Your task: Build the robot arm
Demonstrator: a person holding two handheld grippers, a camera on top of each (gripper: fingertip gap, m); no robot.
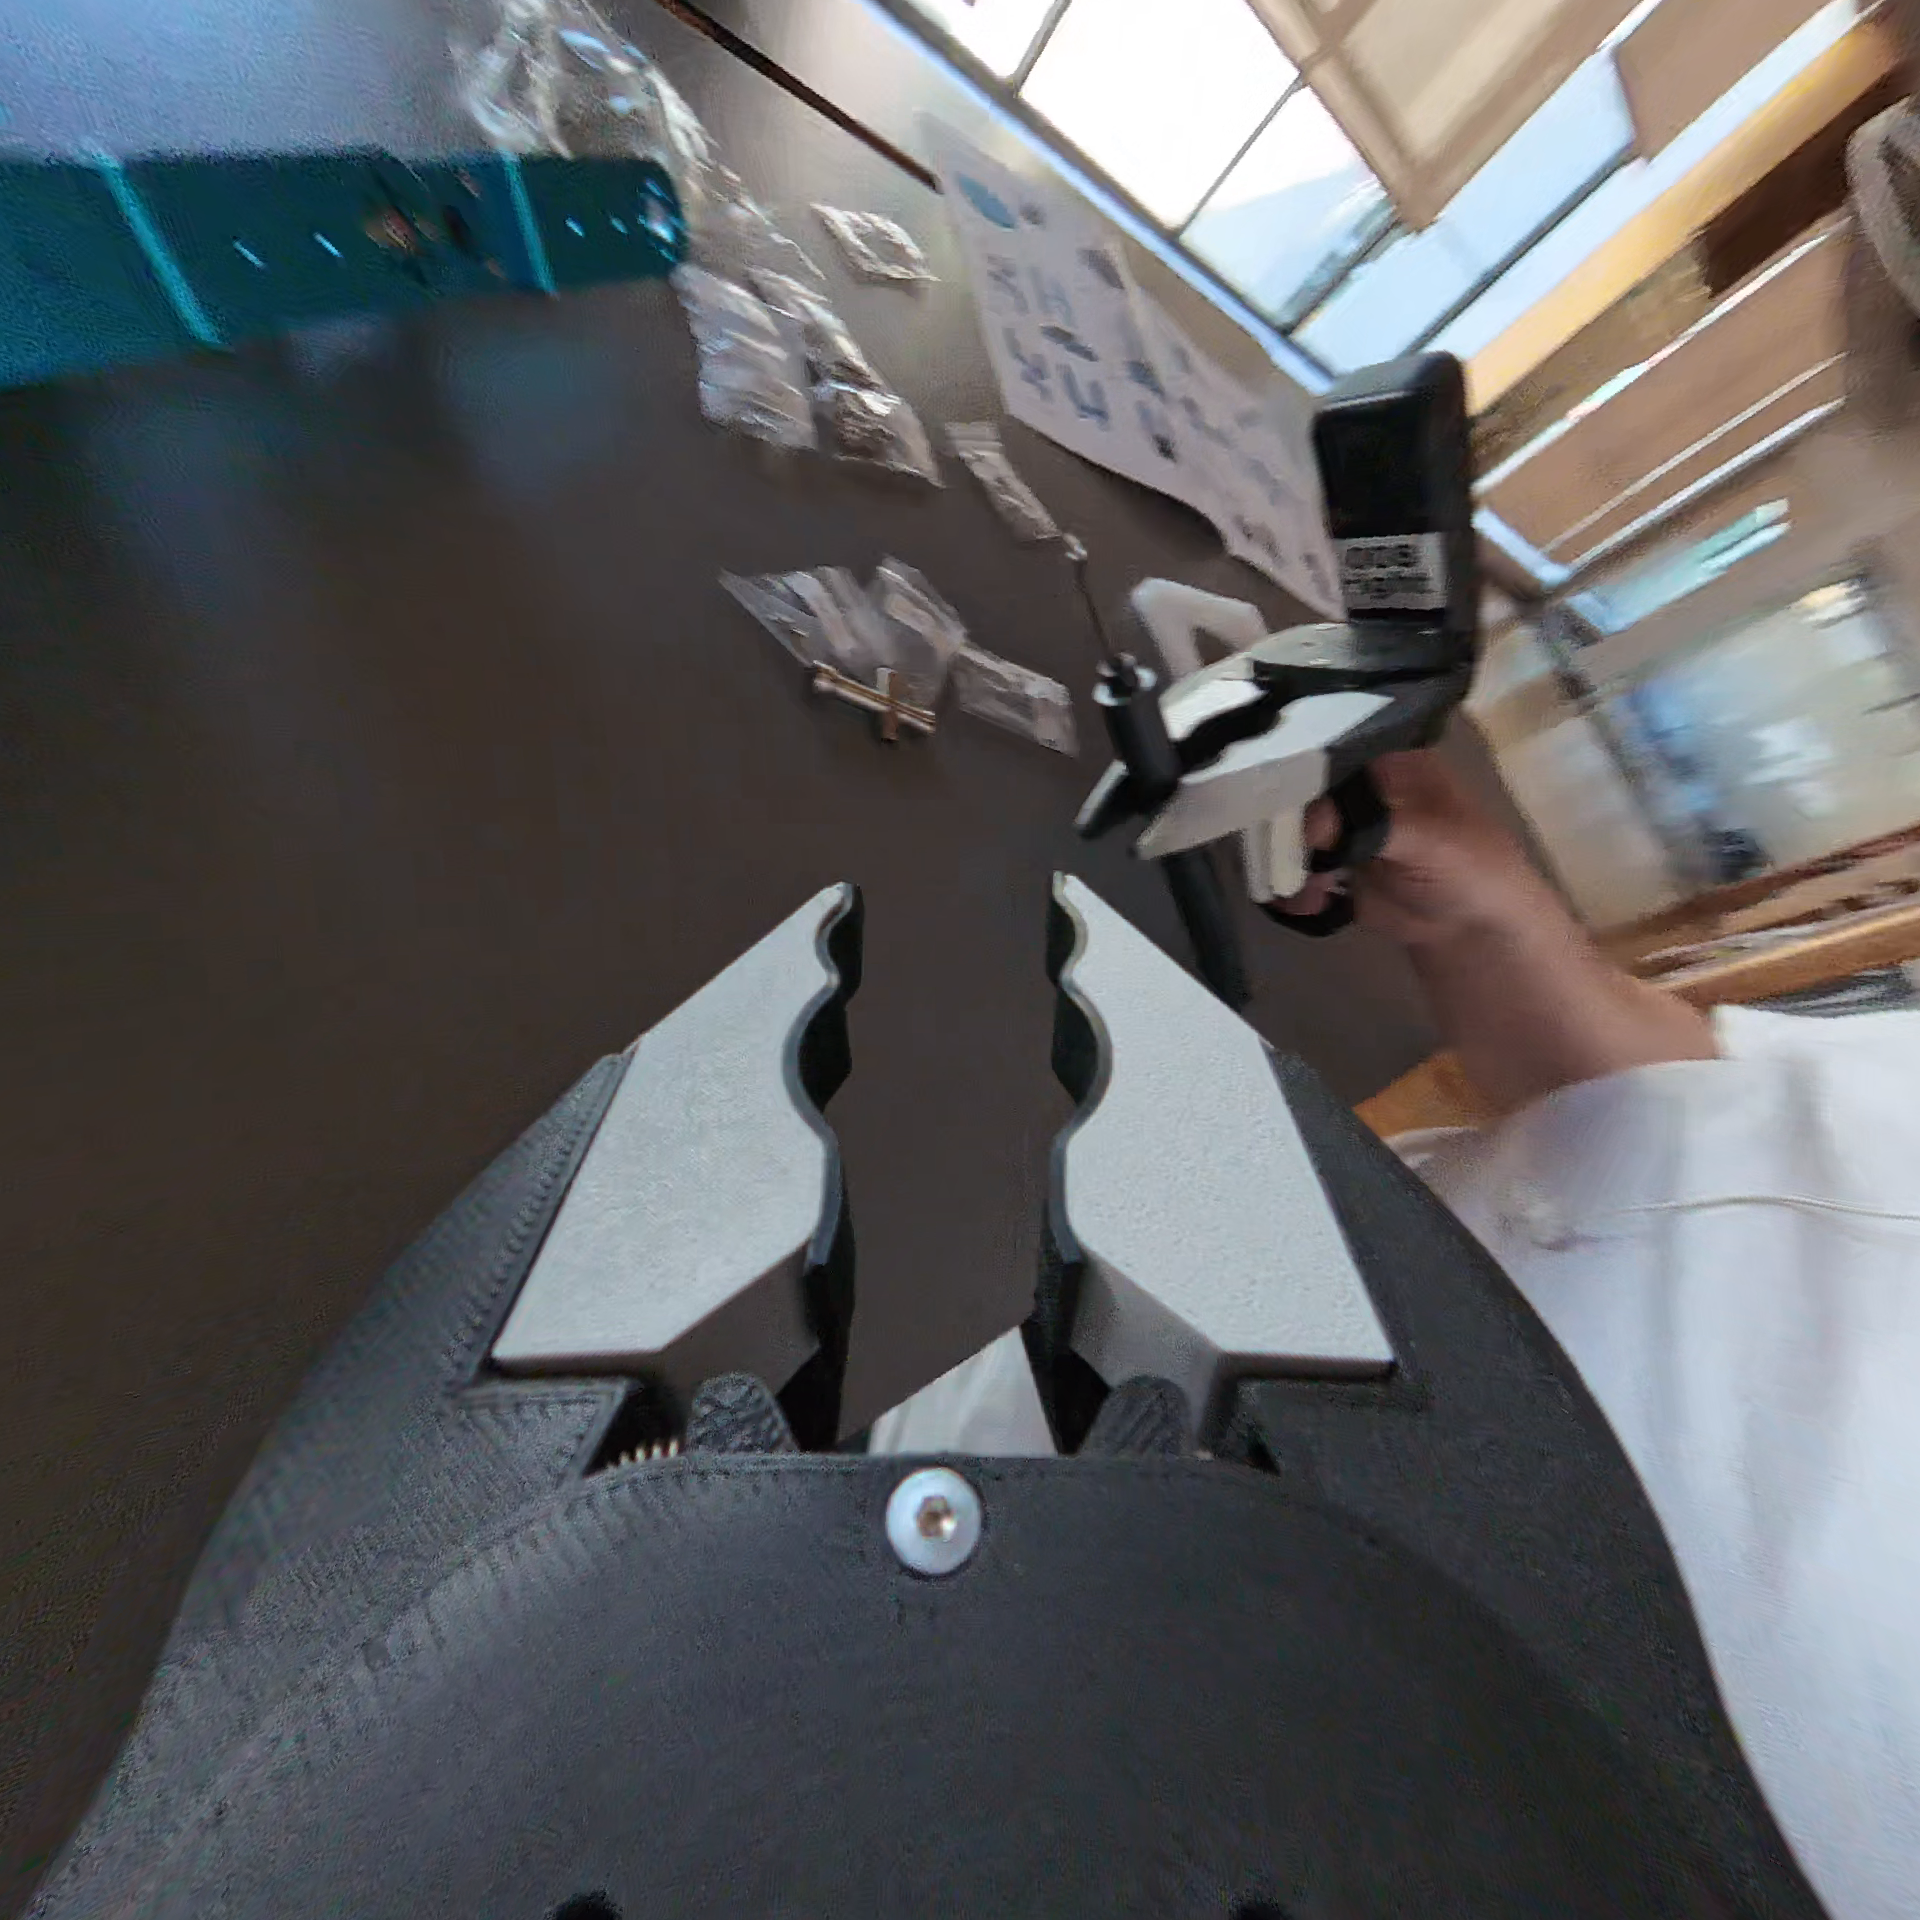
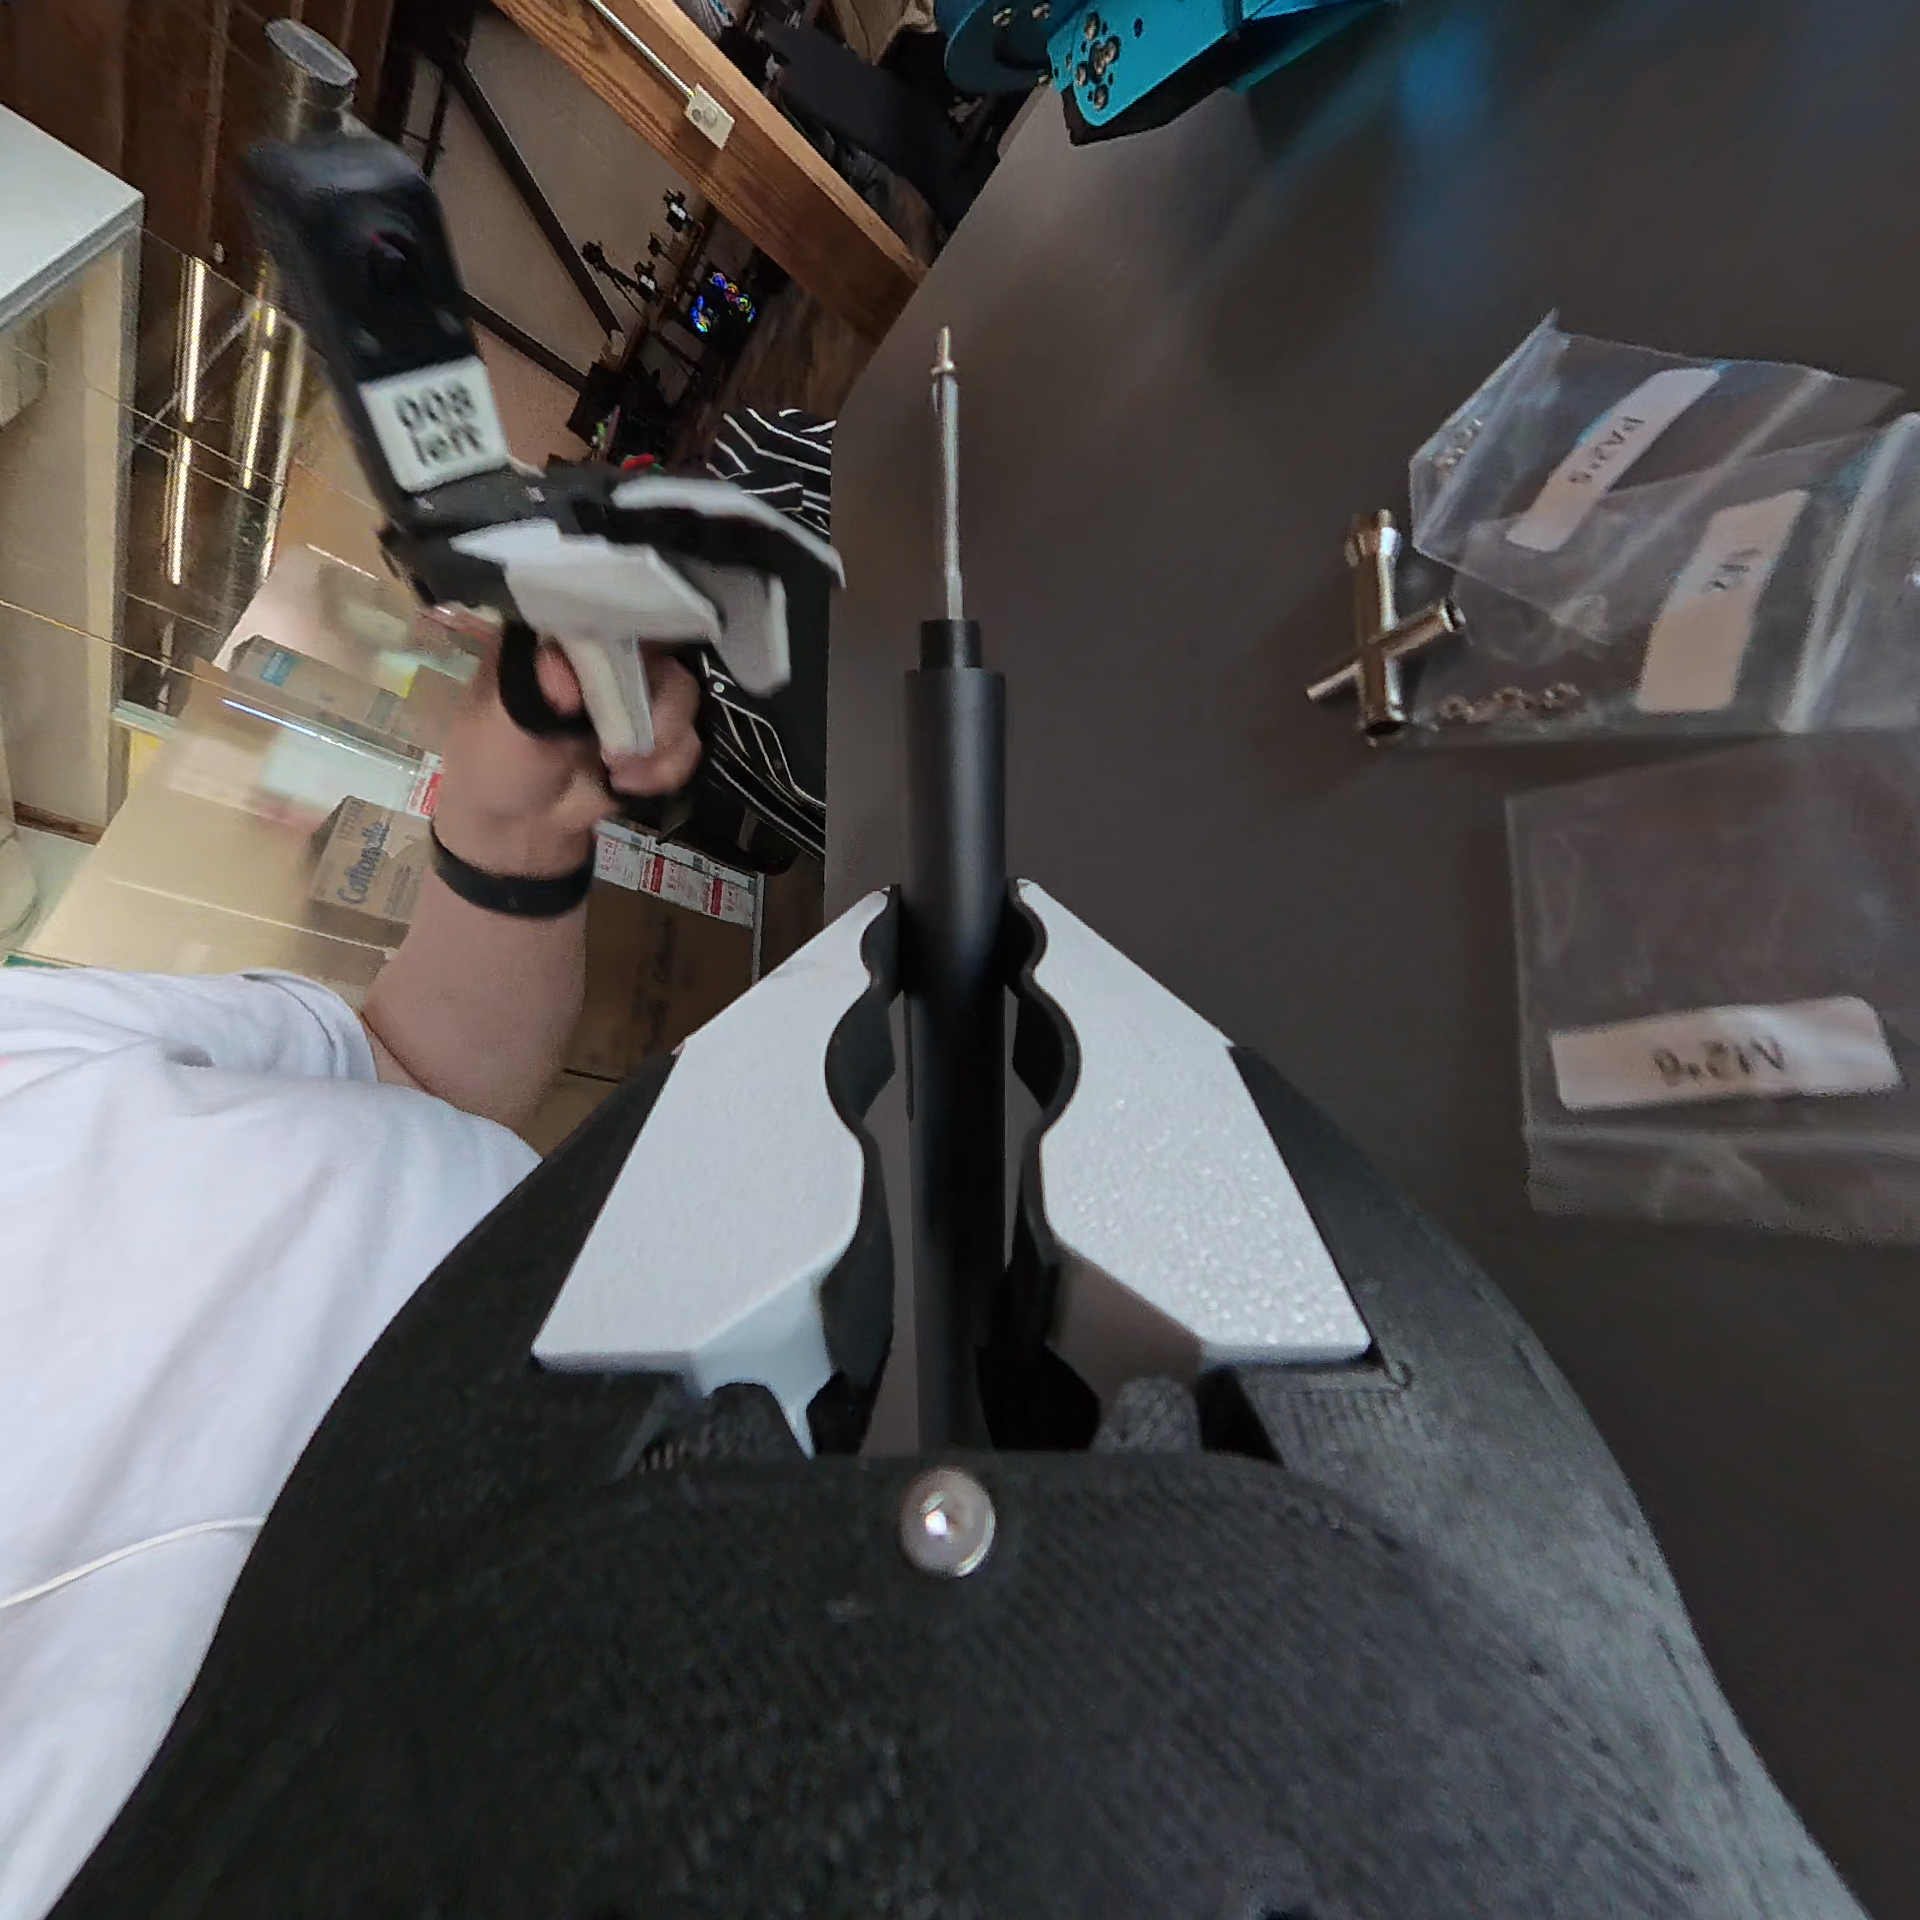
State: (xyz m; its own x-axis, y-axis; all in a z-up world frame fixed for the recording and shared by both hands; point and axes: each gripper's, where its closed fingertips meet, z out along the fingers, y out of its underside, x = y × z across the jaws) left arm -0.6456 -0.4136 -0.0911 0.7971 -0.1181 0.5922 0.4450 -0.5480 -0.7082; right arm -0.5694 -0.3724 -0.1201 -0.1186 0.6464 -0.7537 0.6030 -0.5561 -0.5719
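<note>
My right gripper (image 2: 956, 899) is shut on a black-handled screwdriver (image 2: 956, 831), whose thin metal shaft points forward over the dark table (image 2: 1195, 727). It also shows in the left wrist view (image 1: 1132, 805), with the screwdriver (image 1: 1138, 727) standing between its fingers. My left gripper (image 1: 956, 904) is open and empty above the bare dark table (image 1: 416, 831). It appears in the right wrist view (image 2: 769, 582), held up in a hand beyond the table's edge. A metal cross-shaped wrench (image 2: 1382, 634) lies right of the screwdriver tip; it also shows in the left wrist view (image 1: 883, 707).
Several clear plastic bags of small parts (image 2: 1704, 582) lie on the table's right; they also show in the left wrist view (image 1: 831, 384). A teal metal frame (image 1: 343, 239) lies at the far left. A white printed sheet (image 1: 1122, 353) lies near the far edge. A person's white sleeve (image 1: 1714, 1247) is close. My right fingertips sit around 10 cm from my left ones. My right gripper's tips are some 8 cm from the metal cross-shaped wrench (image 2: 1382, 634). It is also in sight in the left wrist view (image 1: 882, 702).
</note>
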